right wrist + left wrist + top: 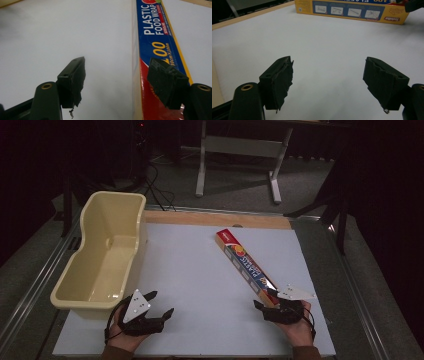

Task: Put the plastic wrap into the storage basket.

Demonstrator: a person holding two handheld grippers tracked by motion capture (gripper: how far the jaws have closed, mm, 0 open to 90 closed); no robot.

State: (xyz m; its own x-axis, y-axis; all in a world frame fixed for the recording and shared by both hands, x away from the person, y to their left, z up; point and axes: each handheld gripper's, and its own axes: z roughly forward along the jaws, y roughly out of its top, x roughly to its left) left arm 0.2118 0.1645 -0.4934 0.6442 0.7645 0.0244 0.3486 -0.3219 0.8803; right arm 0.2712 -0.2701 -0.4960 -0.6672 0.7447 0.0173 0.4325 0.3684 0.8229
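A long box of plastic food wrap (243, 262), blue and red with yellow edges, lies diagonally on the white board (195, 285) right of centre. My right gripper (265, 298) is at the box's near end. In the right gripper view this gripper (117, 80) stands open: one jaw hangs over the box's top face (155, 32), the other over bare board to its left. My left gripper (161, 303) is at the front left, open. In the left gripper view it (328, 80) has nothing between its pads, and the box (352, 10) lies far ahead.
A deep cream plastic tub (102, 252) stands along the board's left edge, just beyond my left hand. A wooden strip (215, 218) borders the board's far side. Metal rails run along both sides of the table, and a stand's legs (237, 165) rise on the floor behind.
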